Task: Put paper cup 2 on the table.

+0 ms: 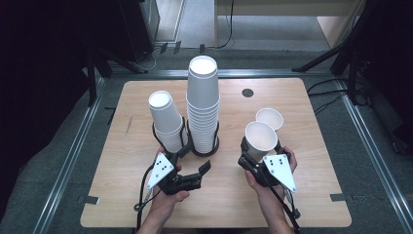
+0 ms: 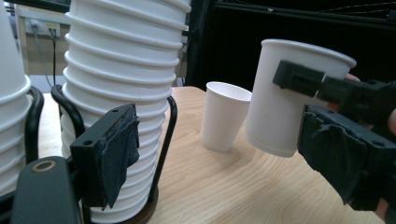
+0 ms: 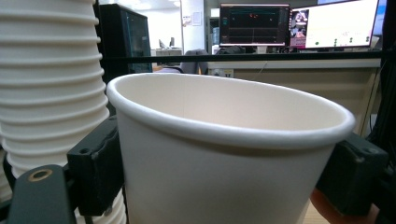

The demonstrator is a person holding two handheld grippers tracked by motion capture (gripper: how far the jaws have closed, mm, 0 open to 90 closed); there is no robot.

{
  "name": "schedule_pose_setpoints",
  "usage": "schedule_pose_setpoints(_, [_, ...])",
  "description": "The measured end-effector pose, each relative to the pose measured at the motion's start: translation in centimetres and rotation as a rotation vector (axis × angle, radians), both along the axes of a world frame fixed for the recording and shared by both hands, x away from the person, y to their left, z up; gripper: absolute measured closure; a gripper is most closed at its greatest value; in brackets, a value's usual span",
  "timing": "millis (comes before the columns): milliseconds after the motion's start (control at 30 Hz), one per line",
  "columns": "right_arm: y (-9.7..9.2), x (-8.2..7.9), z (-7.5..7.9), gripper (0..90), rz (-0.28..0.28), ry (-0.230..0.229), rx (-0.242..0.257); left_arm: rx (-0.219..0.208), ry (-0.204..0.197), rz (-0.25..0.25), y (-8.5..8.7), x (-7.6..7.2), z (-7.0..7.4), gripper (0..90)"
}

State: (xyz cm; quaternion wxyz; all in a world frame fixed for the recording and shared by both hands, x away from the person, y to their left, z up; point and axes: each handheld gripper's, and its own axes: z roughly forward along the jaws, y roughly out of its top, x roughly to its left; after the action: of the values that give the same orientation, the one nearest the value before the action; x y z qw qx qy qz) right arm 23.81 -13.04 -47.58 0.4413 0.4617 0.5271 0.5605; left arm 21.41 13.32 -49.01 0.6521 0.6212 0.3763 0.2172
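My right gripper [image 1: 261, 147] is shut on a white paper cup [image 1: 260, 136], held tilted just above the table at the right. In the right gripper view that cup [image 3: 224, 140] sits between the two black fingers [image 3: 95, 168]. A second single cup [image 1: 269, 118] stands upright on the table just behind it, also seen in the left gripper view [image 2: 224, 116] beside the held cup [image 2: 285, 102]. My left gripper [image 1: 195, 160] is open in front of the tall cup stack [image 1: 203, 102], with nothing between its pads [image 2: 112, 154].
A shorter stack of cups [image 1: 165, 122] stands in a black wire holder left of the tall stack [image 2: 121, 60]. Both holders sit mid-table on the wooden tabletop [image 1: 219, 204]. A dark round hole [image 1: 248, 92] lies at the back. Cables and stands surround the table.
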Motion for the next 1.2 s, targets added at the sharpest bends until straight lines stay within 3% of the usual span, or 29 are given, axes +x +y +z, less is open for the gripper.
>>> schedule_pose_setpoints(267, [-0.1, 1.0, -2.1, 14.6, -0.002, -0.007, -0.049, -0.003, 0.006, 0.043, 0.5, 0.1, -0.3, 13.0])
schedule_pose_setpoints(500, [0.2, 1.7, -3.6, 14.4, 0.025, 0.002, -0.046, 0.003, 0.023, 0.059, 1.2, 0.1, -0.5, 13.0])
schedule_pose_setpoints(633, [0.5, 2.5, -4.6, 14.2, 0.019, 0.027, -0.068, -0.002, 0.039, 0.076, 1.8, 0.0, -0.8, 13.0])
schedule_pose_setpoints(733, [0.7, 2.8, -5.1, 14.2, 0.035, 0.036, -0.066, 0.017, 0.045, 0.088, 2.4, -0.1, -0.9, 13.0])
schedule_pose_setpoints(933, [0.9, 3.4, -6.2, 13.9, 0.06, 0.06, -0.107, 0.03, 0.071, 0.121, 3.7, -0.6, -1.8, 13.1])
schedule_pose_setpoints(1100, [0.8, 3.5, -6.4, 13.8, 0.089, 0.099, -0.1, 0.017, 0.075, 0.159, 4.7, -0.9, -2.1, 13.3])
schedule_pose_setpoints(1200, [0.9, 3.7, -6.6, 13.6, 0.068, 0.129, -0.122, 0.003, 0.07, 0.196, 5.6, -1.1, -2.1, 13.4])
